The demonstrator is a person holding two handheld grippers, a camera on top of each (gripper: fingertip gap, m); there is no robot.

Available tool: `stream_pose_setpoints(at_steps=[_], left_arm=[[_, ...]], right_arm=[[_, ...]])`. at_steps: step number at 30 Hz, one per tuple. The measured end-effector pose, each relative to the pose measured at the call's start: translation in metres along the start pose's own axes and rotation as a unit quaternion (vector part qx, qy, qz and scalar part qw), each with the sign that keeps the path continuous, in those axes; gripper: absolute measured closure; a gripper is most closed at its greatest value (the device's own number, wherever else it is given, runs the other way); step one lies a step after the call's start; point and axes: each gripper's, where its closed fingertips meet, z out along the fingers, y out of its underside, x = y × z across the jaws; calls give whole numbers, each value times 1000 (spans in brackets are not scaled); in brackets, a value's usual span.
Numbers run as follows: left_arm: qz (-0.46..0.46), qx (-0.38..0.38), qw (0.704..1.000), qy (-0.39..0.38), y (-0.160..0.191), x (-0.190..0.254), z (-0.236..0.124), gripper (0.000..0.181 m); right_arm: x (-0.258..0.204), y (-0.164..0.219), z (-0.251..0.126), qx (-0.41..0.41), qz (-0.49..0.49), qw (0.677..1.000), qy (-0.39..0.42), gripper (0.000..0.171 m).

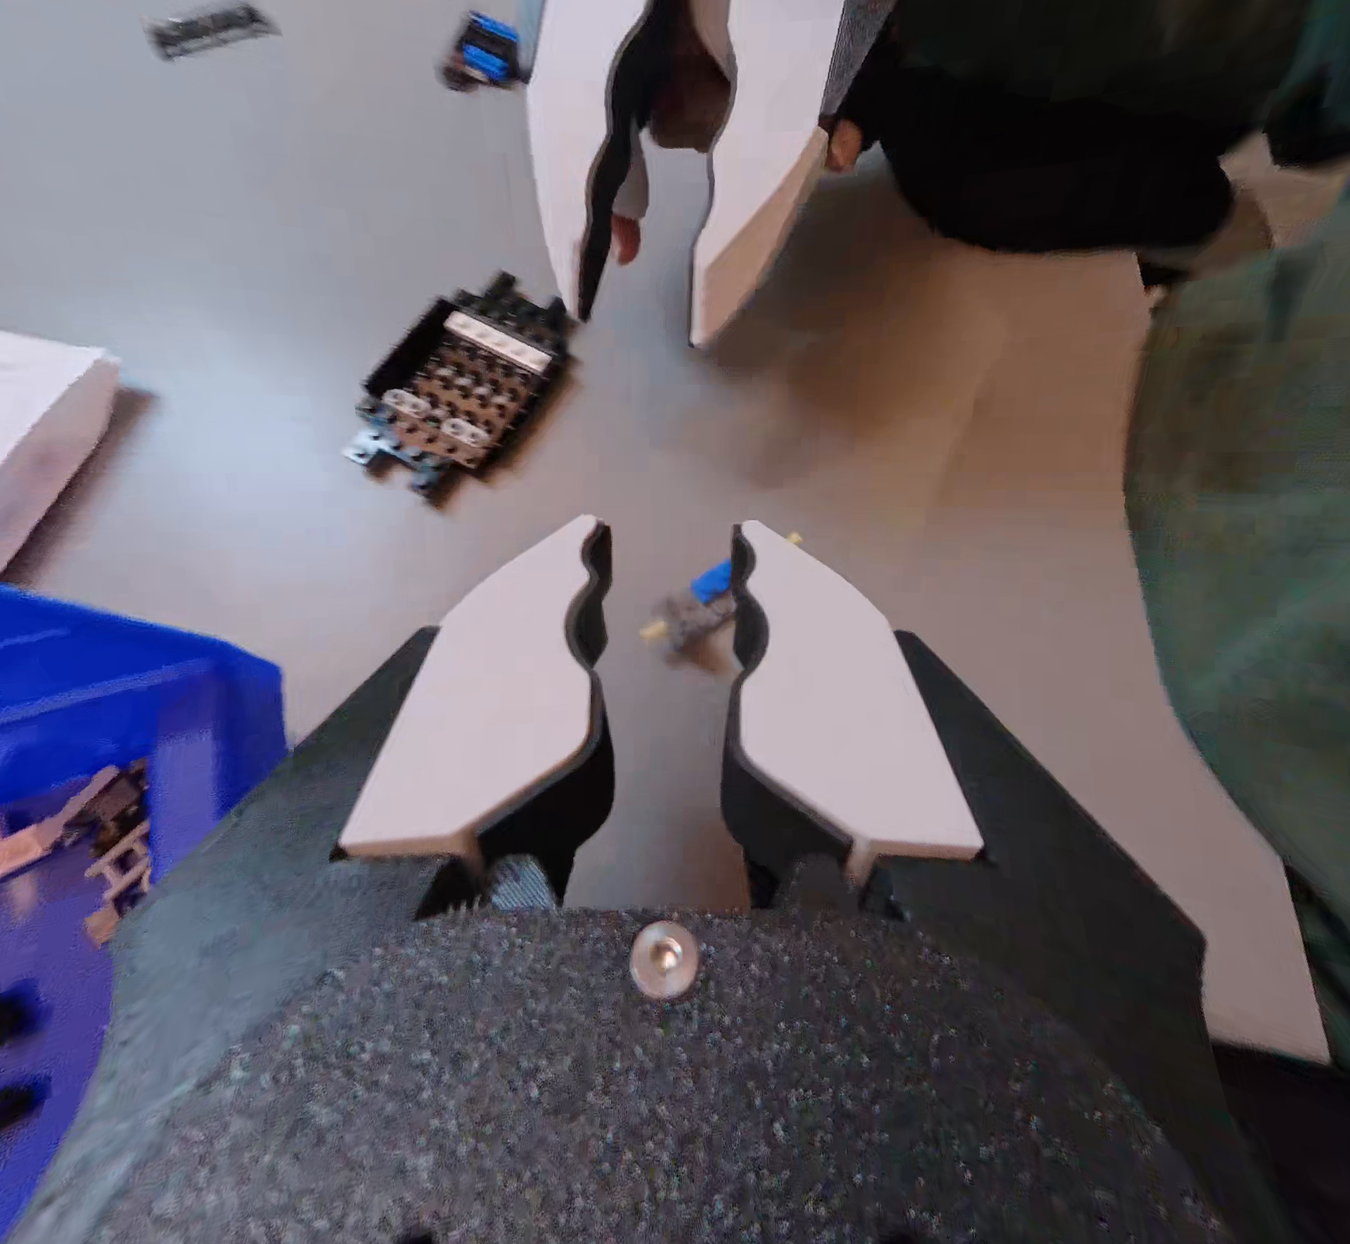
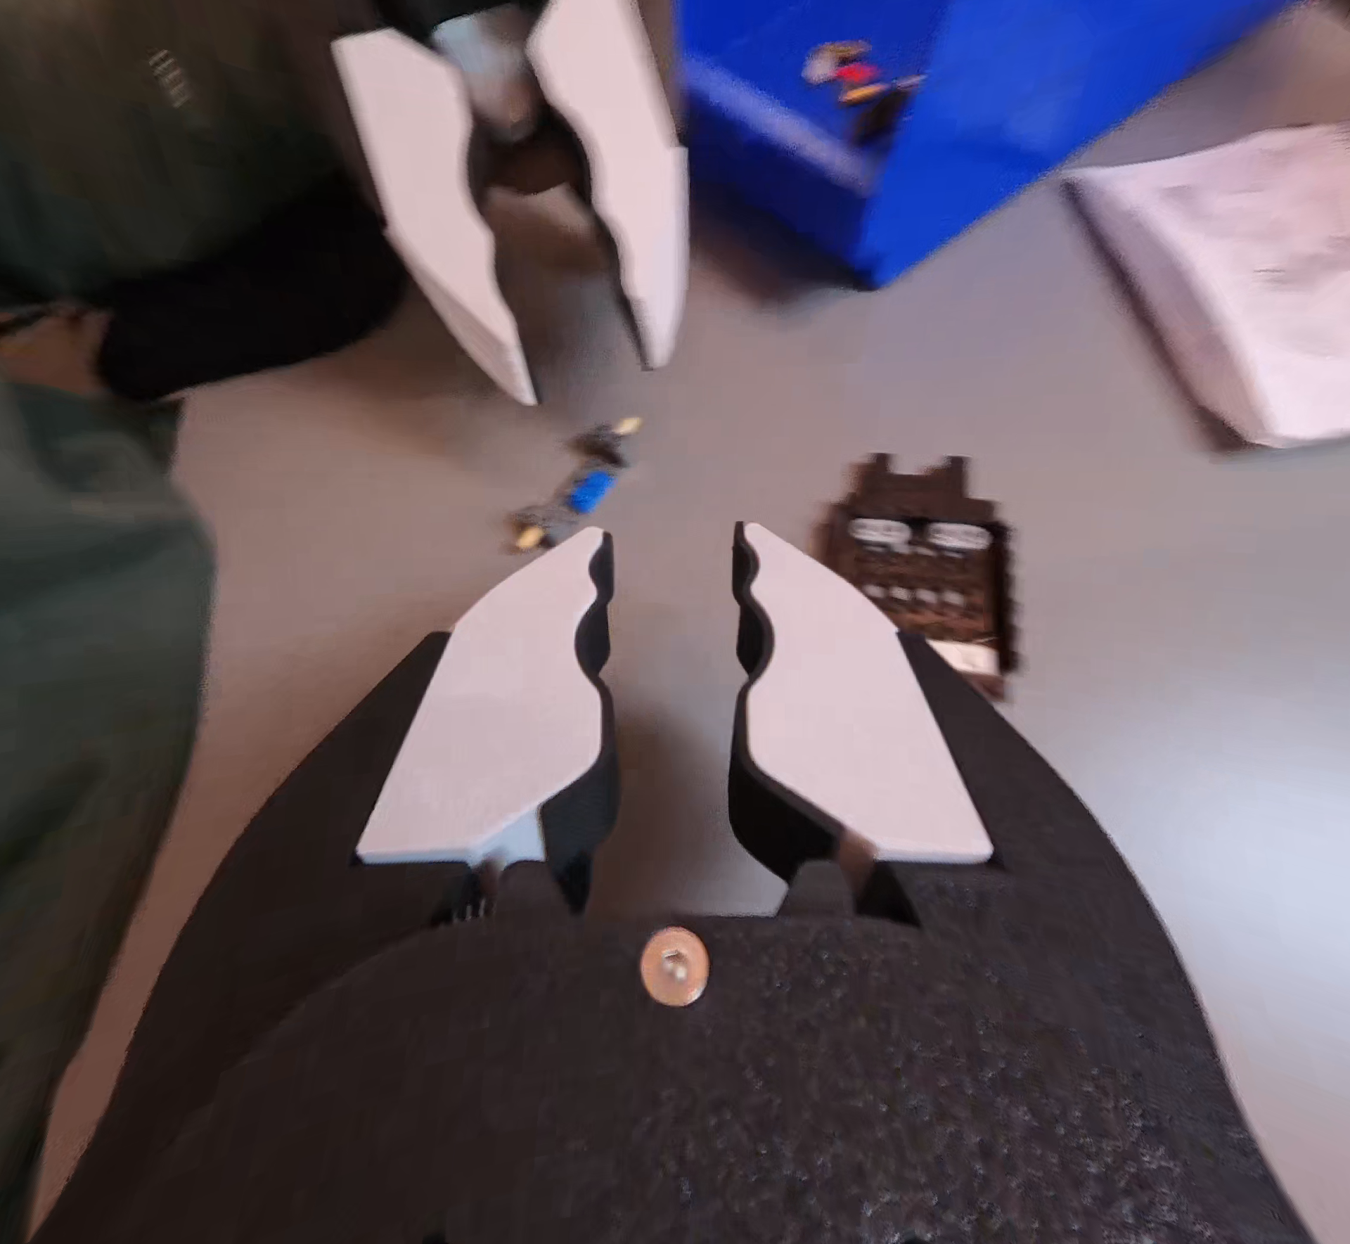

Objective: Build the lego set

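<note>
1. Left wrist view: left gripper [image 1: 672, 537] hung over the grey table [image 1: 219, 222], jaws apart, nothing between them.
2. A small brick piece [image 1: 694, 606], grey with a blue block and yellow pegs, lay on the table just beyond and below the tips, close to the right-hand finger; its long axis ran diagonally across the gap.
3. Right gripper [image 1: 635, 325] pointed in from the far side, jaws apart and empty, tips just beside a black studded brick plate [image 1: 460, 391].
4. Right wrist view: right gripper [image 2: 668, 533] had the small piece [image 2: 577, 485] ahead and left of its tips, the plate [image 2: 920, 566] to the right; left gripper [image 2: 592, 383] was just past the piece.
5. Left gripper looked nearer the small piece.
6. Blue bin [image 1: 131, 697] sat to the left, a white sheet stack [image 2: 1227, 288] beyond, motion blur throughout.
</note>
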Motion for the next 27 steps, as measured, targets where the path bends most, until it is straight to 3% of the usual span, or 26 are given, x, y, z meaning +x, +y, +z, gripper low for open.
stream_pose_setpoints(at_steps=[3, 5, 7, 10, 14, 16, 21, 23, 27], left_arm=[[49, -53, 997, 0, 21, 7, 9, 132], [66, -93, 993, 1, 37, 7, 18, 130], [70, -107, 992, 8, 46, 8, 26, 134], [72, -110, 991, 11, 45, 10, 27, 156], [80, -107, 991, -10, 41, 7, 28, 163], [88, -83, 993, -8, 32, 9, 26, 163], [84, 16, 996, -30, 1, 2, 12, 162], [49, 84, 995, -28, -18, -2, 3, 153], [-18, 175, 984, -13, -47, -5, -6, 153]], right_arm=[[-27, 4, 16, -32, -33, 998, -40, 140], [-39, 4, 27, -41, -27, 997, -52, 139], [-48, 7, 37, -59, -26, 997, -52, 138], [-45, 16, 49, -95, -41, 995, -9, 133], [-35, 30, 56, -146, -84, 985, 44, 137], [-30, 30, 55, -152, -102, 981, 67, 152], [-14, 3, 34, -50, -127, 987, 85, 155], [-5, -14, 19, 0, -148, 982, 115, 155], [2, -37, 3, 60, -182, 966, 176, 155]])
